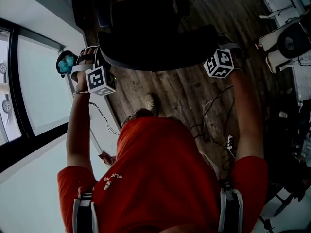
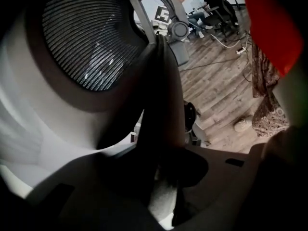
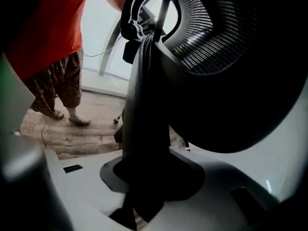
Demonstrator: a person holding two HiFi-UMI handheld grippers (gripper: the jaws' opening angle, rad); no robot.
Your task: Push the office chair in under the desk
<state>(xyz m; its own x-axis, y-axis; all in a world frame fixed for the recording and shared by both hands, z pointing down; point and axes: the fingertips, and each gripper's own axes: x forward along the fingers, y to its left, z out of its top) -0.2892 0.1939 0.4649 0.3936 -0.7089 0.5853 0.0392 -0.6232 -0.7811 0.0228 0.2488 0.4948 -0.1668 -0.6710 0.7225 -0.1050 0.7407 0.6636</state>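
Note:
The black office chair (image 1: 155,38) stands in front of me on the wooden floor, its curved backrest towards me. My left gripper (image 1: 98,52) is at the backrest's left edge and my right gripper (image 1: 219,43) at its right edge. In the left gripper view the dark backrest rim (image 2: 161,105) runs down between the jaws of the left gripper (image 2: 163,177), which close on it, with the mesh (image 2: 91,37) beside it. The right gripper view shows the same: the rim (image 3: 144,105) is pinched in the right gripper (image 3: 144,186), and the mesh (image 3: 216,37) fills the right.
A white surface (image 1: 29,178) runs along the window at the left. Cables (image 1: 214,110) and a shoe (image 1: 150,101) lie on the wooden floor near my feet. White equipment (image 1: 286,38) stands at the right. Other chairs (image 2: 216,8) stand far behind.

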